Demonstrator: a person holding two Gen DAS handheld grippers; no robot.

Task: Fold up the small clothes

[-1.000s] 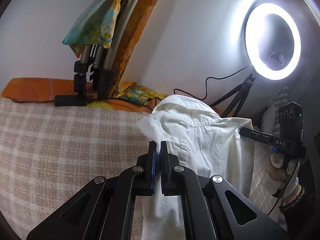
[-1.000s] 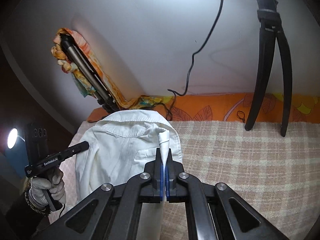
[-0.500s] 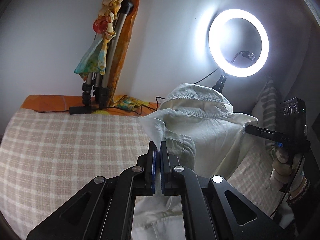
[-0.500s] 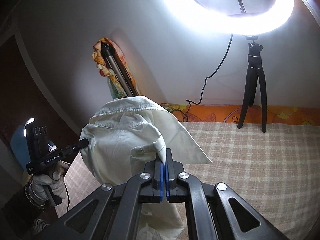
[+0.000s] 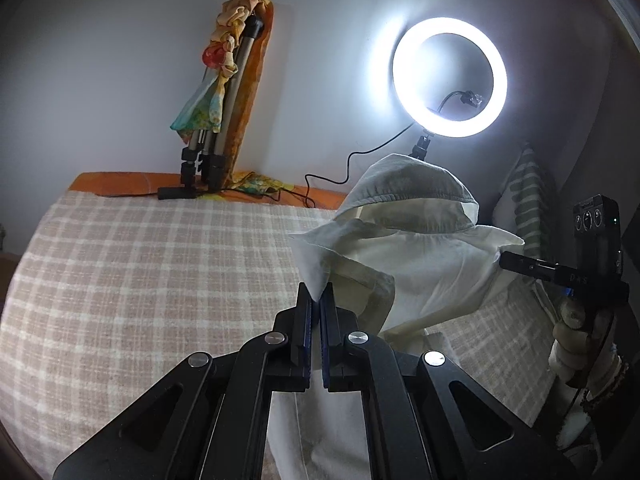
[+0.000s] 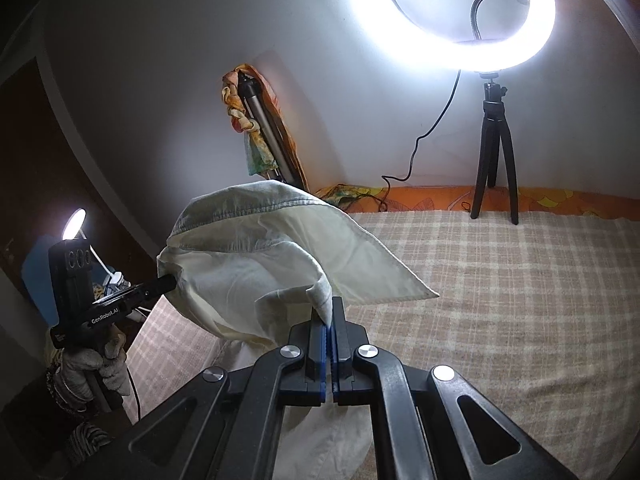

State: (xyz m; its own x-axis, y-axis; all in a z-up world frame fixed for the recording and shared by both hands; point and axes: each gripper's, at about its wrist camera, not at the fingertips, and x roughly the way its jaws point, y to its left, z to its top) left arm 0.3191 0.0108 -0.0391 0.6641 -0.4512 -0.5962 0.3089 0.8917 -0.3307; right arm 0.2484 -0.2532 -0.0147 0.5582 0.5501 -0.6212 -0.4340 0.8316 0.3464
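A small white collared shirt [image 5: 420, 256] hangs in the air between my two grippers, above the checked bed cover [image 5: 140, 280]. My left gripper [image 5: 317, 298] is shut on one shoulder corner of the shirt. My right gripper [image 6: 328, 312] is shut on the other shoulder corner of the shirt [image 6: 248, 272]. The right gripper also shows in the left wrist view [image 5: 504, 260], pinching the cloth at the right. The left gripper shows in the right wrist view [image 6: 170, 280], at the left. The shirt's lower part hangs below both, partly hidden by the gripper frames.
A lit ring light [image 5: 450, 78] on a black tripod [image 6: 494, 160] stands at the wall. A folded tripod wrapped in coloured cloth [image 5: 224, 92] leans on the wall. An orange patterned sheet edge [image 6: 560, 200] and cables run along the back. A striped pillow [image 5: 528, 200] lies at the right.
Both grippers have lifted the shirt off the bed cover and raised it higher. The collar now stands up in the air and the shirt hangs free.
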